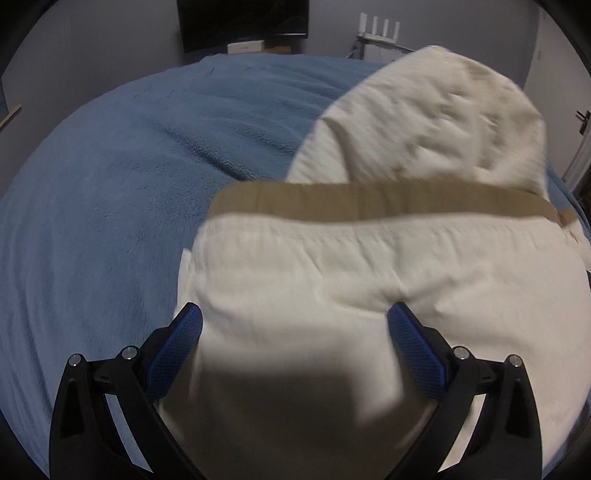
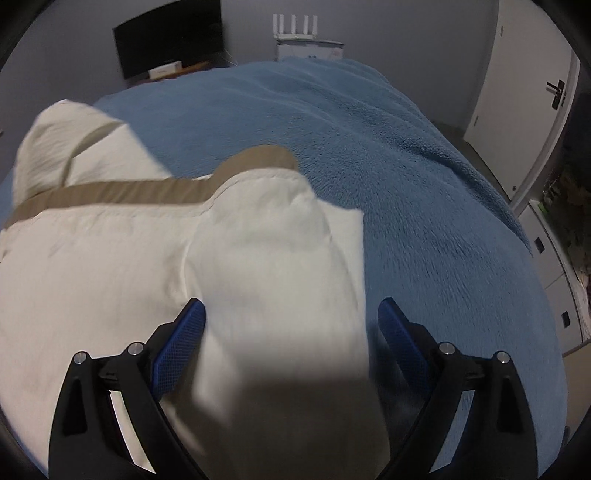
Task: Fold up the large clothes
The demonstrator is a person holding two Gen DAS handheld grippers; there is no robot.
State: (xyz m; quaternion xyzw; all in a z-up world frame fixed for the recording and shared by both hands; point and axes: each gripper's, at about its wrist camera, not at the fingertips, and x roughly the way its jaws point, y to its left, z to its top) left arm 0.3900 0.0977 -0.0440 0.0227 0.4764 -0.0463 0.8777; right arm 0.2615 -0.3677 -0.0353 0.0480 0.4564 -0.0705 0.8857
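A cream garment with a tan band lies on the blue bed cover; its tan band runs across, and a cream hood-like part rises behind it. My left gripper is open, its blue fingers wide apart over the garment's near left part. In the right wrist view the same garment fills the left half, with a folded flap between the fingers. My right gripper is open over the garment's right edge.
The blue cover spreads to the bed's far edge. A dark monitor and a white router stand by the back wall. A white door is at the right.
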